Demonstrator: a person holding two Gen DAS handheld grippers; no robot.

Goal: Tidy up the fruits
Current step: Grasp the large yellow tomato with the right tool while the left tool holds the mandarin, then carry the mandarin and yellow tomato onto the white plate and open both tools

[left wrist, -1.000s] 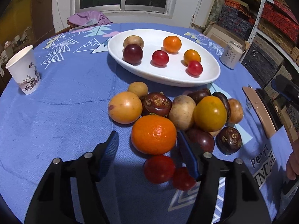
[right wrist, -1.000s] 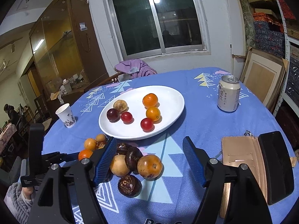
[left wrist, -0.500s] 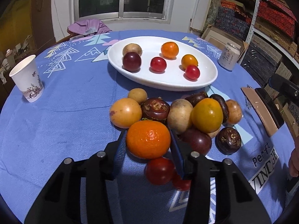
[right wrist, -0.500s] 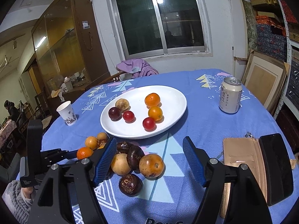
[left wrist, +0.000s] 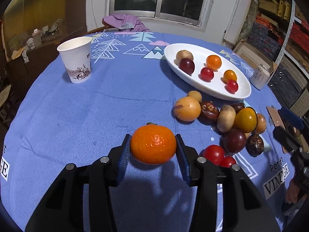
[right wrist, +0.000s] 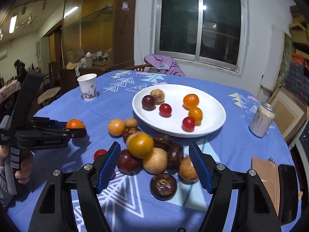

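while the left tongs (left wrist: pixel 153 150) were angled downward above the worktop (left wrist: pixel 96 116), the orange (left wrist: pixel 153 144) was clenched between them, lifted clear of the fruit pile (right wrist: pixel 152 154). the right tongs (right wrist: pixel 154 166) were held released over that pile, part of which was hidden behind their pads.

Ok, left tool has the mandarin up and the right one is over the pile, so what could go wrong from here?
1. The mandarin is round and held only at its sides by the left tool; a jolt could drop it.
2. The right tool straddles a stacked pile; nudging the yellow fruit on top could send fruit rolling.
3. Fruit already on the white plate leaves less landing room.
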